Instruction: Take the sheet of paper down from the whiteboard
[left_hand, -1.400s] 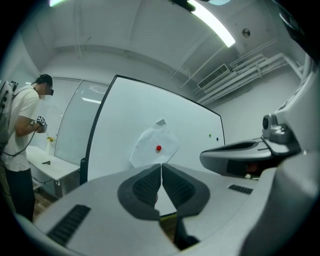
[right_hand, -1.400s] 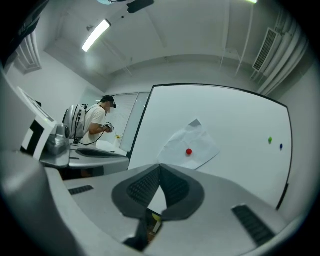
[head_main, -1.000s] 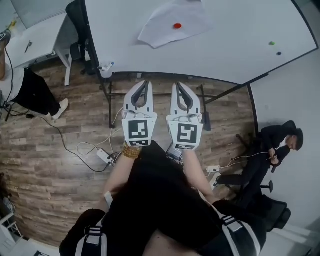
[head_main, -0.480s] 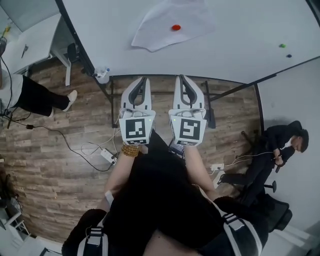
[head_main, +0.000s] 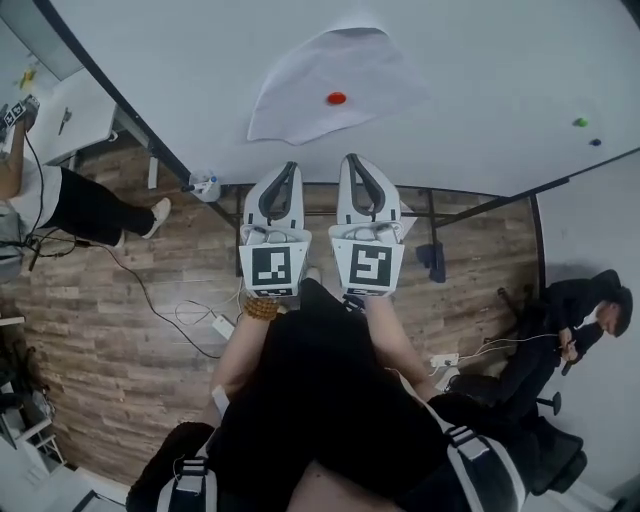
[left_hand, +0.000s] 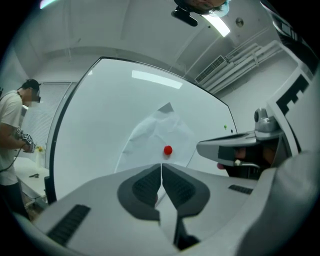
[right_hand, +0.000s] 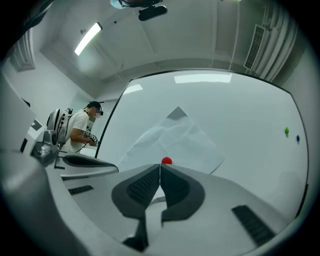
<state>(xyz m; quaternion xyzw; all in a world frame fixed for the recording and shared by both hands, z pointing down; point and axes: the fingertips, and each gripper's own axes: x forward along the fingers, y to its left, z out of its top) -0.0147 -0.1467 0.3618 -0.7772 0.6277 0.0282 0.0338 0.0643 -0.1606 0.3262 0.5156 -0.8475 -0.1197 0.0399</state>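
A crumpled white sheet of paper (head_main: 330, 85) hangs tilted on the whiteboard (head_main: 480, 60), pinned by a red magnet (head_main: 336, 98). The sheet (left_hand: 160, 137) and red magnet (left_hand: 168, 150) show straight ahead in the left gripper view, and the sheet (right_hand: 175, 142) with its magnet (right_hand: 166, 161) in the right gripper view. My left gripper (head_main: 287, 170) and right gripper (head_main: 356, 162) are side by side, both shut and empty, pointing at the board just below the sheet without touching it.
The whiteboard's stand (head_main: 430, 215) rests on a wood floor. A green magnet (head_main: 580, 122) and a blue magnet (head_main: 596, 142) sit far right on the board. One person (head_main: 70, 195) stands at a white desk (head_main: 75, 115) to the left; another (head_main: 575, 320) sits at the right.
Both grippers have moved forward toward the whiteboard, staying shut. The sheet and red magnet now lie closer and lower in the head view.
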